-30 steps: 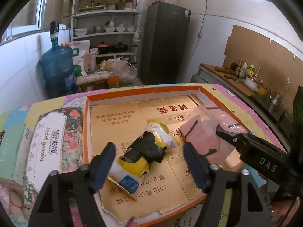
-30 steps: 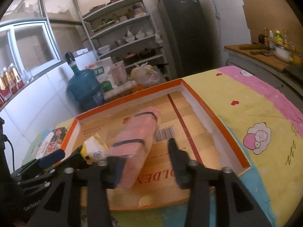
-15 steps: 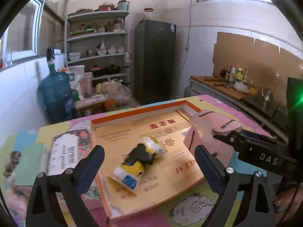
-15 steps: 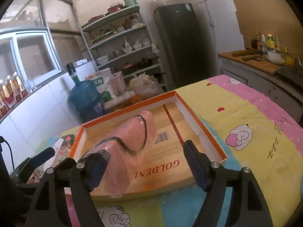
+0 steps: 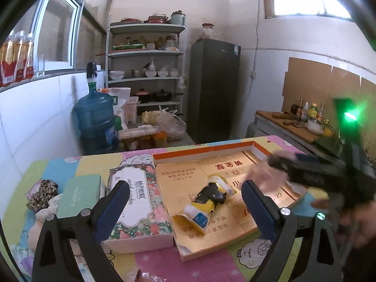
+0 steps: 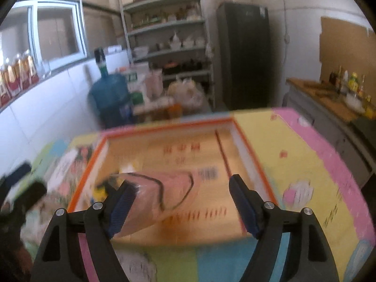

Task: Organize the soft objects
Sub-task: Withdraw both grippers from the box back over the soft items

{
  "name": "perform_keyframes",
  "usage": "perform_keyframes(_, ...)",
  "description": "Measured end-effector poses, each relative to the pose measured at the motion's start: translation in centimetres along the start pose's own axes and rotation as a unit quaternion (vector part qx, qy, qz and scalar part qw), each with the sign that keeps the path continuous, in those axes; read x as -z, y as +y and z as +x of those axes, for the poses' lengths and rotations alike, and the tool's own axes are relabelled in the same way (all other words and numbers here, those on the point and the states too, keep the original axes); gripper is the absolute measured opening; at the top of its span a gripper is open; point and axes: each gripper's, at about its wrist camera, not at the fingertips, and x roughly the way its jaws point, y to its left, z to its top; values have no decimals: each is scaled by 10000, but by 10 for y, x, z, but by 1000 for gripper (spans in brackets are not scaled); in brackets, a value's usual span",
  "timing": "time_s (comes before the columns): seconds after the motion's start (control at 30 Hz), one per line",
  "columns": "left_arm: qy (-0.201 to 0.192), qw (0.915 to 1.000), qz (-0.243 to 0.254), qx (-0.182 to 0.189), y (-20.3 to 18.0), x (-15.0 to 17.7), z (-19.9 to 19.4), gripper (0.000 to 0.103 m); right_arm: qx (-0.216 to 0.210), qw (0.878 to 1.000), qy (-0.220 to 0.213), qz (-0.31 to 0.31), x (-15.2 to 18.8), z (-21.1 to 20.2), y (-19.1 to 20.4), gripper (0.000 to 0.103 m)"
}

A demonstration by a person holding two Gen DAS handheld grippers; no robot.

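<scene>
The pink soft pack (image 6: 162, 195) sits in the orange-rimmed tray (image 6: 249, 150) on the desk (image 6: 293, 155), against the left finger of the right gripper (image 6: 181, 204), whose fingers are spread wide and hold nothing. The left gripper (image 5: 185, 202) hangs equally open, near the yellow-and-black pouch (image 5: 209, 199) in the tray's middle. With the right view so blurred, I'd worry that finger drags the pack onto the pouch or over the near rim.

right wrist view is all motion blur, so the print on the orange-rimmed tray (image 6: 237, 127) floor can't be read. The pink bag (image 6: 162, 192) is smeared too, its near left end hidden behind a finger pad (image 6: 121, 208), can't tell if they touch
</scene>
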Motion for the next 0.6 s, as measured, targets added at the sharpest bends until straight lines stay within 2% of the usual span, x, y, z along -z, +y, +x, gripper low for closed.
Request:
perform_keyframes(0.13,-49,10000,41,-64,5,1,-11,97,70,9999,-5,102,-20,33,1,80)
perform_keyframes(0.2,-56,9999,39,-98,9,1,-15,97,162,9996,126,171,-15,42,-2,80)
perform_keyframes(0.27,-39,9999,8,-125,15,2,-17,96,47,9993,345,129,-3,42,-1,80)
perform_keyframes(0.43,88,9999,-112,43,18,10,-14,96,-151,9994,272,172,21,15,-3,80)
perform_keyframes(0.53,63,10000,-12,-67,16,17,-21,96,-484,9957,51,794,29,-13,-12,80)
perform_keyframes(0.6,-6,9999,-13,-122,20,19,-30,96,-424,9912,54,1250,31,-28,-11,80)
